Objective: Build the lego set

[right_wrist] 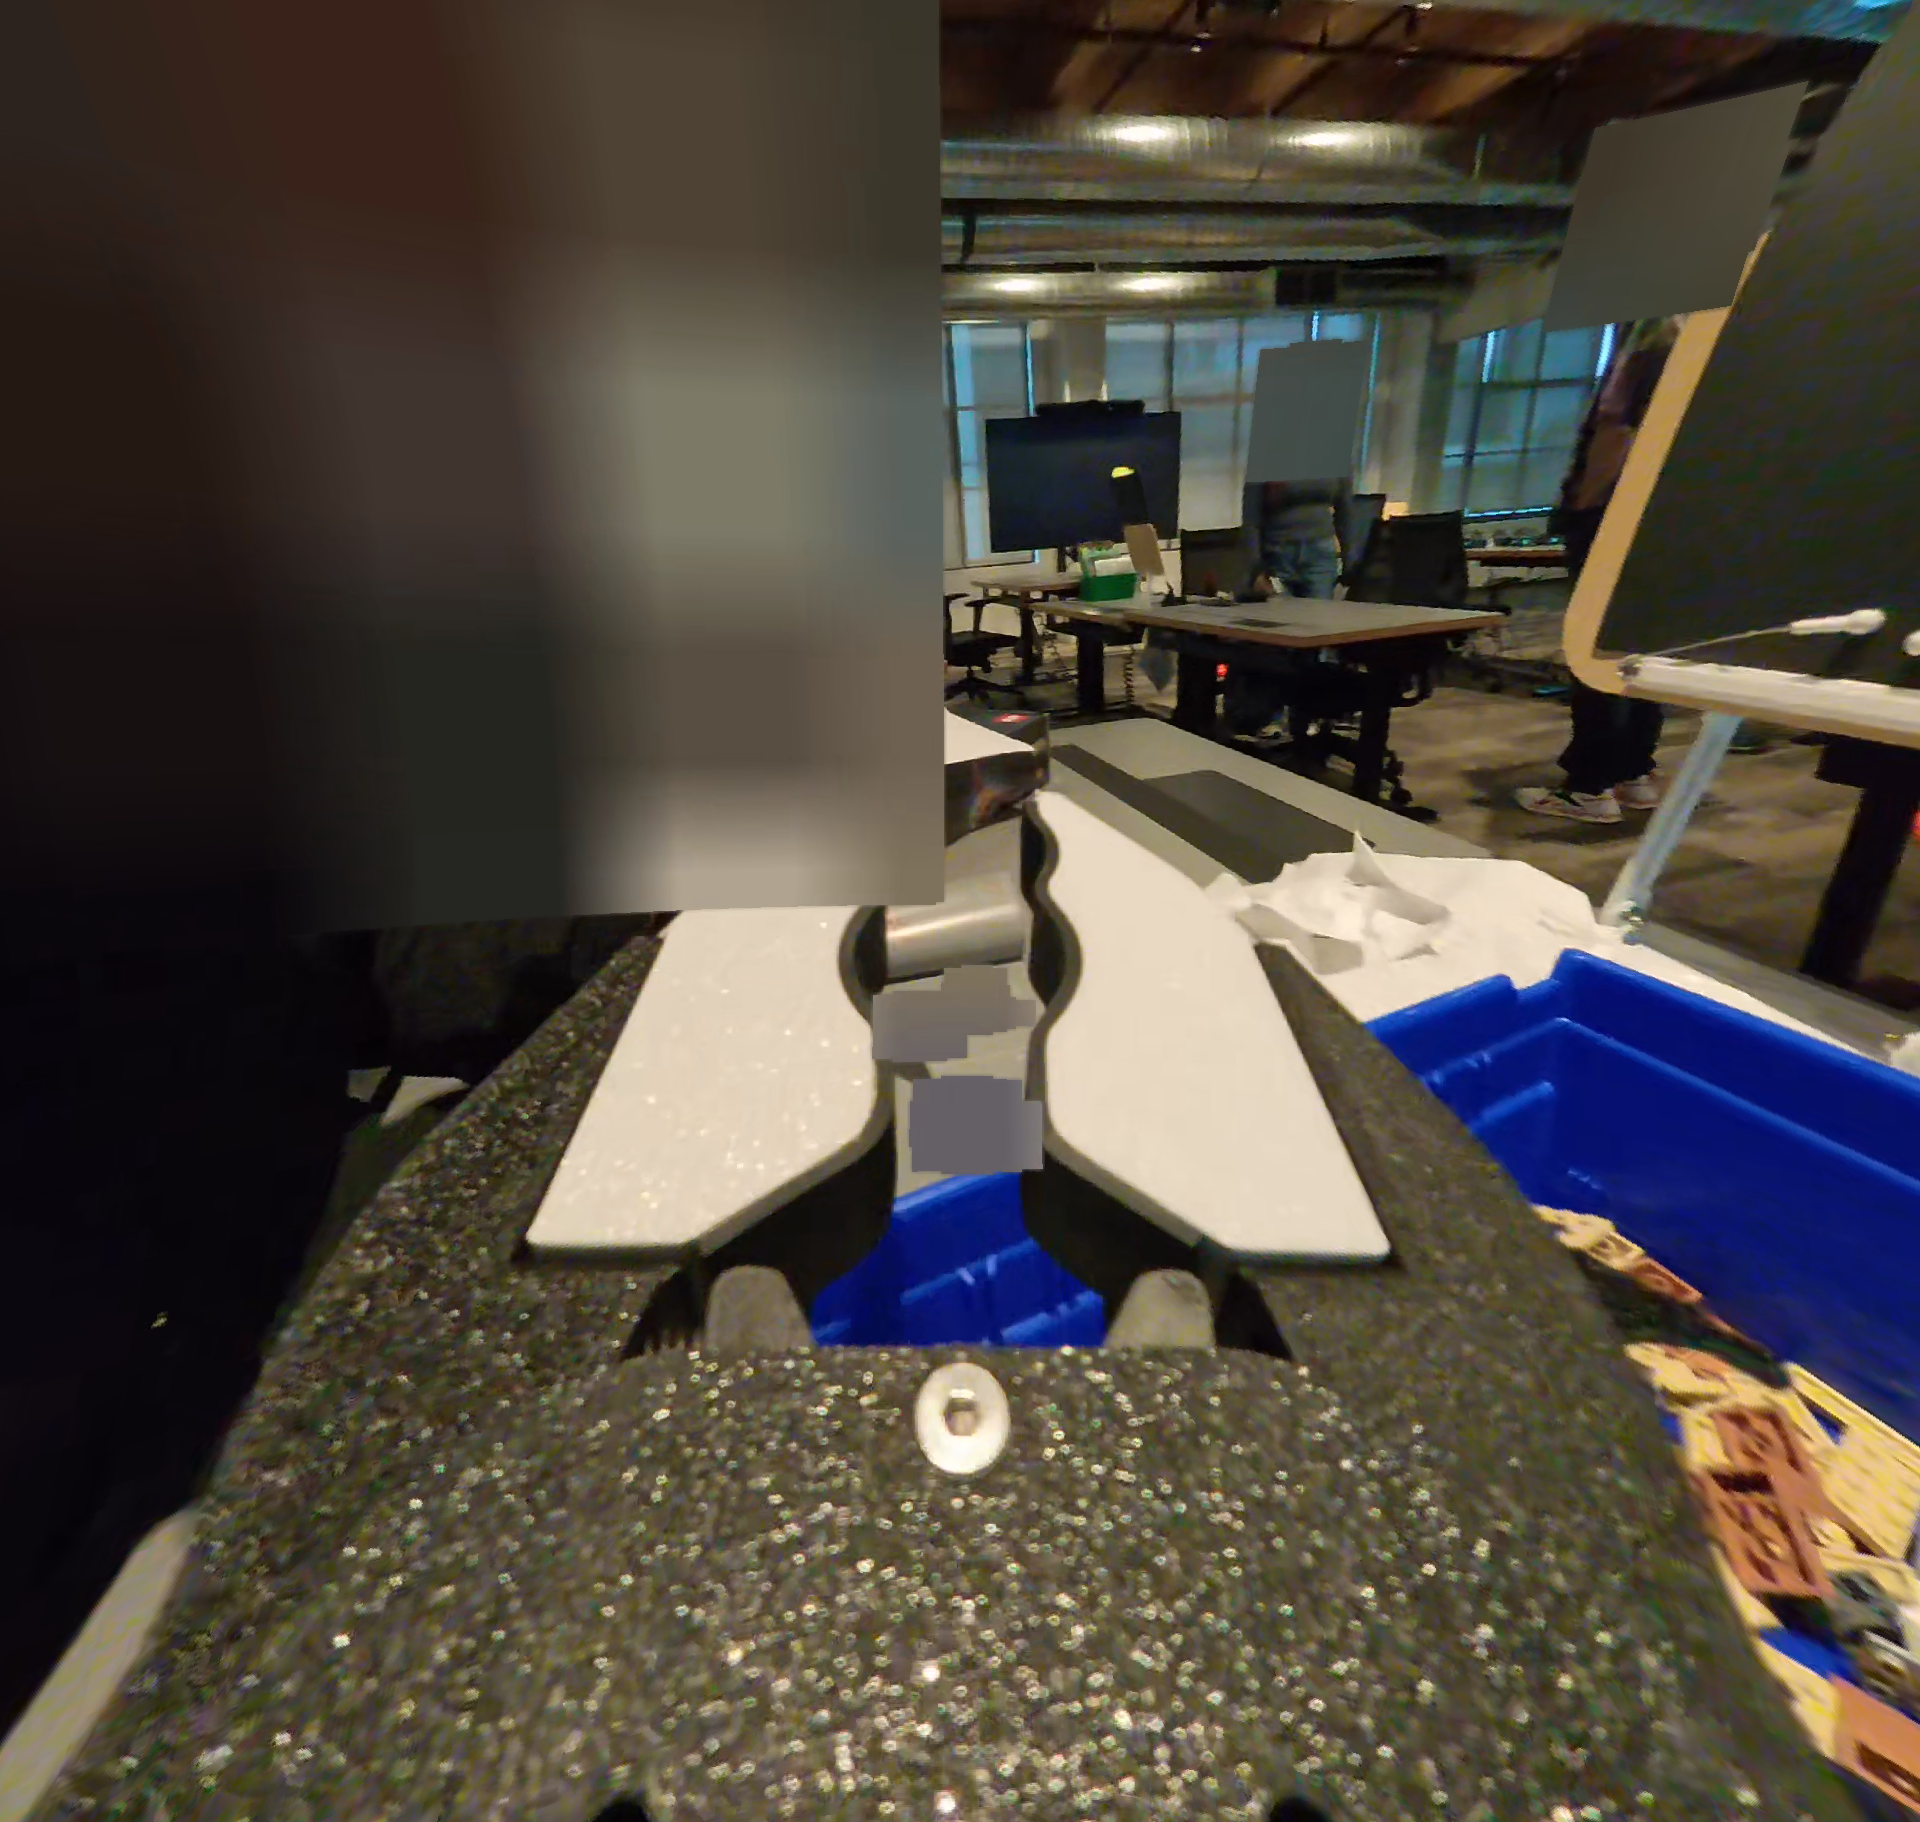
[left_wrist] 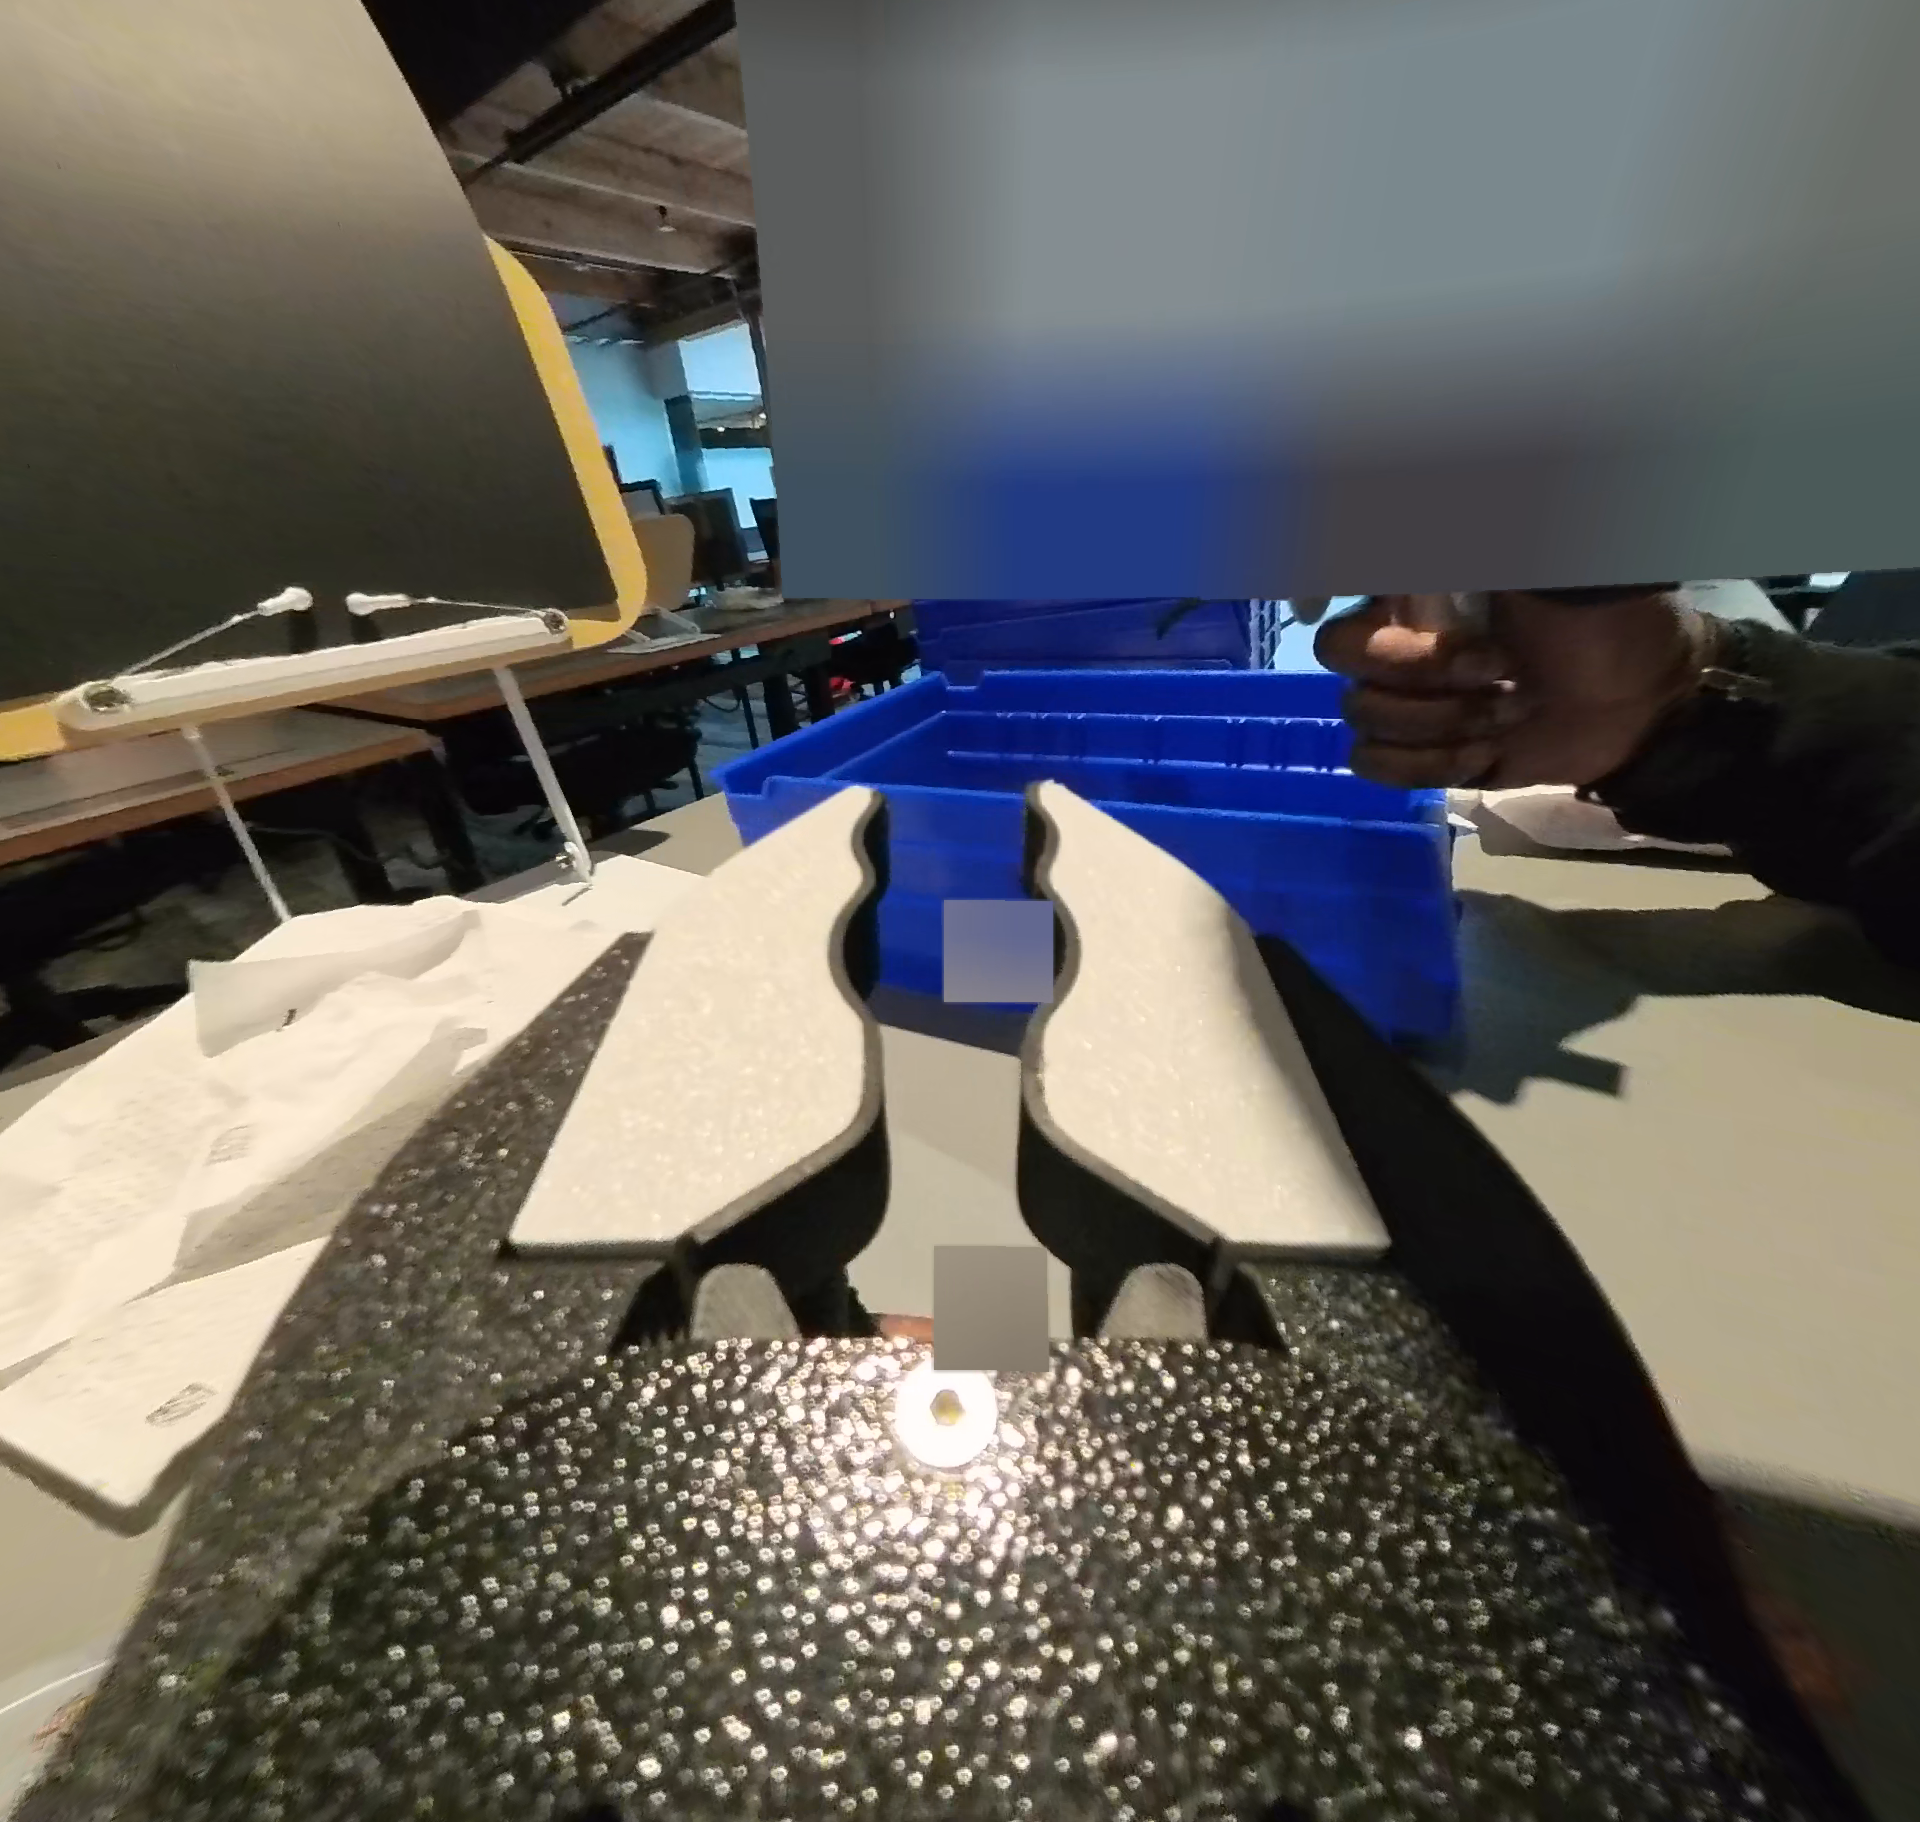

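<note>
My left gripper (left_wrist: 956,796) is open and empty above the grey table (left_wrist: 1662,1201), pointing at a blue plastic bin (left_wrist: 1143,837). My right gripper (right_wrist: 951,879) is open over the blue bin (right_wrist: 1662,1128); its left fingertip is hidden by a blurred patch. A short grey cylinder (right_wrist: 951,931) shows in the gap near the tips; I cannot tell whether it touches them. Printed brown and tan lego material (right_wrist: 1766,1481) lies in the bin at the lower right. A person's closed hand (left_wrist: 1455,702) is above the bin's far right corner.
White printed paper sheets (left_wrist: 260,1097) lie on the table left of the left gripper. Crumpled white paper (right_wrist: 1351,899) lies behind the bin. A dark board with a yellow edge (left_wrist: 260,318) stands on a thin white stand at the table's edge. Desks, chairs and people are farther back. Across from one pair of fingers to the other is roughly 15 cm.
</note>
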A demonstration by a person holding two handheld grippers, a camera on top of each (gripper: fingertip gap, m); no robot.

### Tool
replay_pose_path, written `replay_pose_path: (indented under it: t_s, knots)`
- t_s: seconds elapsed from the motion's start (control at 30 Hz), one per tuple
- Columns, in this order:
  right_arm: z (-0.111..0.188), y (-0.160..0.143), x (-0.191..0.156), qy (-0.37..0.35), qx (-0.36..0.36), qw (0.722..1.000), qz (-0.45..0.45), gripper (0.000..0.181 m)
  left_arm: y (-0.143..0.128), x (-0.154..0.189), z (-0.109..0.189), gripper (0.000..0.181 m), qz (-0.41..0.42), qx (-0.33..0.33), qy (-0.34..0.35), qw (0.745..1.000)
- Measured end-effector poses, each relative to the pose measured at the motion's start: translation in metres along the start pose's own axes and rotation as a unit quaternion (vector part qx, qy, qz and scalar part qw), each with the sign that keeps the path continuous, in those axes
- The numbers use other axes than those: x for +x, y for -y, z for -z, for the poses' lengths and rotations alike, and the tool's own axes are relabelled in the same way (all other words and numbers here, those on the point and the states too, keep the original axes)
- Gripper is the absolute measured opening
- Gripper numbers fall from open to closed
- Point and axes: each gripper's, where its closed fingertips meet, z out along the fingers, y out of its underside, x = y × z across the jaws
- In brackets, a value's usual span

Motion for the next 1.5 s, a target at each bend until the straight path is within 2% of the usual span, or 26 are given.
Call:
replay_pose_path:
  t_s: [0.47,0.9,1.27,1.5]
  knots:
    - [0.034,0.015,0.021,-0.088,0.010,0.995,0.047,0.018,-0.011,0.024,-0.006,0.022,0.005,-0.018,-0.038,0.999]
    - [0.038,0.004,0.034,-0.123,-0.001,0.990,0.067,0.016,-0.027,0.041,-0.010,0.021,-0.085,-0.056,-0.048,0.994]
    - [0.044,0.007,0.040,-0.146,0.006,0.986,0.079,0.015,-0.029,0.037,-0.010,0.021,-0.080,-0.057,-0.040,0.994]
    - [0.044,0.003,0.044,-0.159,-0.015,0.983,0.092,0.015,-0.029,0.036,-0.010,0.021,-0.082,-0.058,-0.039,0.994]
